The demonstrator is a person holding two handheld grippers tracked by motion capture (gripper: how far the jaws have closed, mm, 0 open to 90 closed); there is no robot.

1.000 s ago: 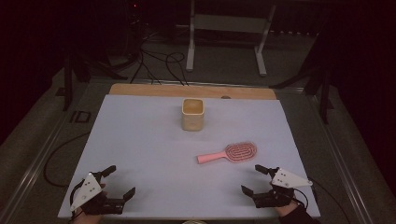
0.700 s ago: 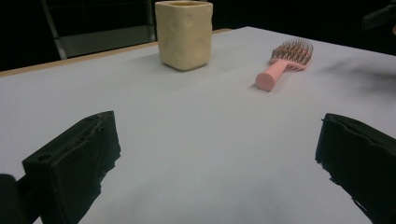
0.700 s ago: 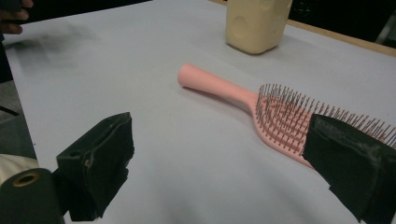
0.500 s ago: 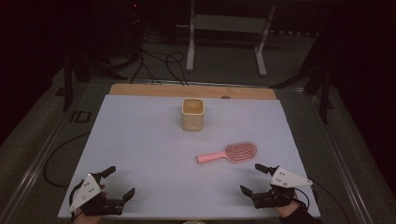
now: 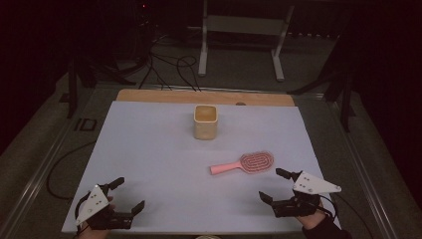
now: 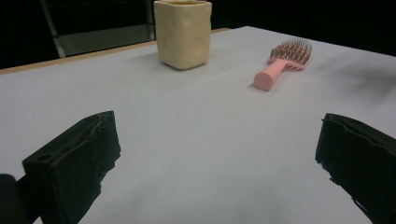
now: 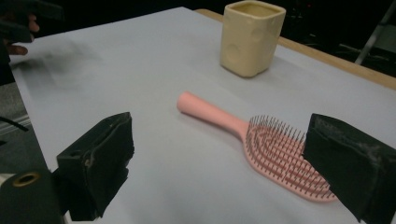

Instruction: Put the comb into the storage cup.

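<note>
Both hand-held grippers rest at the near edge of the table (image 5: 149,149), each with its jaws spread wide and nothing between them. At the near left corner sits the left gripper (image 5: 128,195), held in the person's left hand (image 5: 92,228); its own camera looks across bare white surface, with one black jaw at each side of that view and a broad gap between. At the near right sits the right gripper (image 5: 279,185), released as well, its grey three-cornered plate pointing to the right.

A pink hairbrush (image 5: 244,164) lies flat on the table just beyond the right gripper, apart from it. Its bristles face up, its oval head points to the right and its handle runs to the left. In the right gripper view the brush (image 7: 268,142) lies between the two jaws but farther off, and the head seems to reach close to the right-hand jaw, though the angle makes that hard to judge. No jaw touches it.

Farther back, near the middle of the table, a cream square cup (image 5: 205,122) stands upright and open at the top, well apart from the brush. A strip of bare wood runs along the far edge of the table.
</note>
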